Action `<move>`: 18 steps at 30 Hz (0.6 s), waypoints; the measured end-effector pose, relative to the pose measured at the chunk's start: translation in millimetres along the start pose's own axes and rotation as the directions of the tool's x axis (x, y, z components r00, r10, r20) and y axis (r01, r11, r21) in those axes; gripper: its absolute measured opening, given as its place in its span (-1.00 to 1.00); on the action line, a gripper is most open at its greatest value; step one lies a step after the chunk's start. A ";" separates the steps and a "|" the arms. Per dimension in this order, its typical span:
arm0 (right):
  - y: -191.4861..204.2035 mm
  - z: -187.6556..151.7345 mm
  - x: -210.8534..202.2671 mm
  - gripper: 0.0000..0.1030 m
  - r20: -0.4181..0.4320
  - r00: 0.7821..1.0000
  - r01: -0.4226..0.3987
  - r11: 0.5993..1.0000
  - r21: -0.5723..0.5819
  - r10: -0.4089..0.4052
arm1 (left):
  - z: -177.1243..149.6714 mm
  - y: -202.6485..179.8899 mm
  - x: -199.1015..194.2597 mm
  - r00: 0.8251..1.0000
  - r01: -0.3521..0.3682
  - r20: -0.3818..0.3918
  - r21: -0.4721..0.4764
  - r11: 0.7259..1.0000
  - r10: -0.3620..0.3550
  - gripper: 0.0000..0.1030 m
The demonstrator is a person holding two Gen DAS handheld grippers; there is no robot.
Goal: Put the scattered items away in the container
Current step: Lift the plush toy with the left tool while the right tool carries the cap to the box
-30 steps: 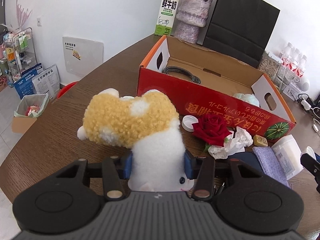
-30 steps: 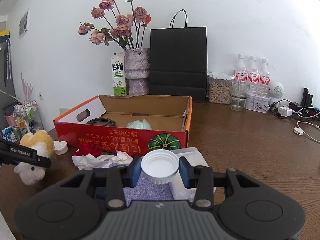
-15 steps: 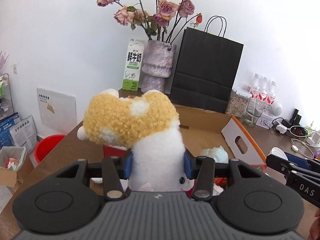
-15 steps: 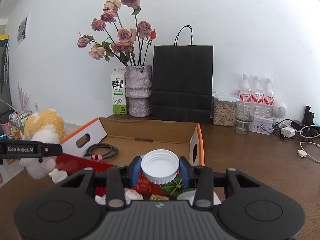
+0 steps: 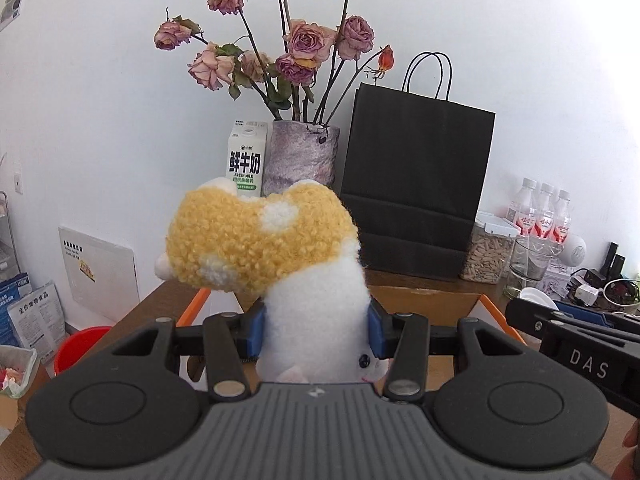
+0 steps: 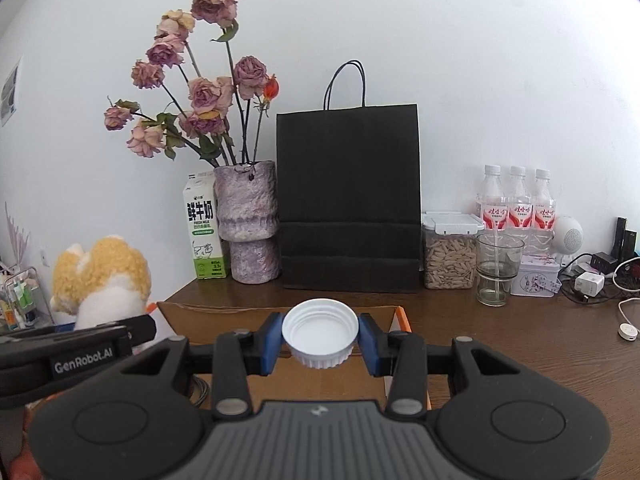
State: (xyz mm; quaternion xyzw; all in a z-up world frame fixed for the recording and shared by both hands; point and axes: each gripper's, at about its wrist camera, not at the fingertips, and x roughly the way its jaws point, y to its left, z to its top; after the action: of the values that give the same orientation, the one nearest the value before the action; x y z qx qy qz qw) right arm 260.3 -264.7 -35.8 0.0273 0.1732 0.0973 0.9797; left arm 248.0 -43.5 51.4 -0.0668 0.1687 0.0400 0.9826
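The plush toy [image 5: 276, 264], yellow-and-white and curly, is clamped at its white body by the left gripper [image 5: 316, 330] fingers above the cardboard box [image 6: 280, 314] near the table's far edge; being top-heavy, it could tip outside. The right gripper [image 6: 320, 338] pinches a ribbed white bottle cap [image 6: 320, 332], which may slip

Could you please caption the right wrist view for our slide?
Right gripper holds a white lid above the cardboard box.

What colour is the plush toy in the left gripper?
Curly yellow plush toy with white patches and white body; clearest in the left wrist view.
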 end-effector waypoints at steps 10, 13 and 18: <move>-4.1 -28.9 23.5 -0.24 -0.076 0.997 0.014 1.000 0.000 -0.014 | -25.0 4.0 23.6 0.995 -0.019 -0.096 0.053 0.998 0.024 -0.06; -2.8 -33.4 24.3 -0.24 -0.082 0.996 0.021 1.000 -0.008 -0.021 | -30.3 2.4 25.5 0.993 -0.012 -0.114 0.067 0.998 0.019 -0.05; -2.8 -36.3 21.7 -0.24 -0.082 0.996 0.021 1.000 -0.011 -0.022 | -35.6 1.9 28.3 0.990 0.004 -0.138 0.073 0.997 0.006 -0.05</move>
State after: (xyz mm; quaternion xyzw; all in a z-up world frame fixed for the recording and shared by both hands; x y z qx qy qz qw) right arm 268.2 -262.4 -77.3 0.0164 0.2132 0.0889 0.9728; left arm 262.8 -45.1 8.4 -0.0331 0.2375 0.0296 0.9704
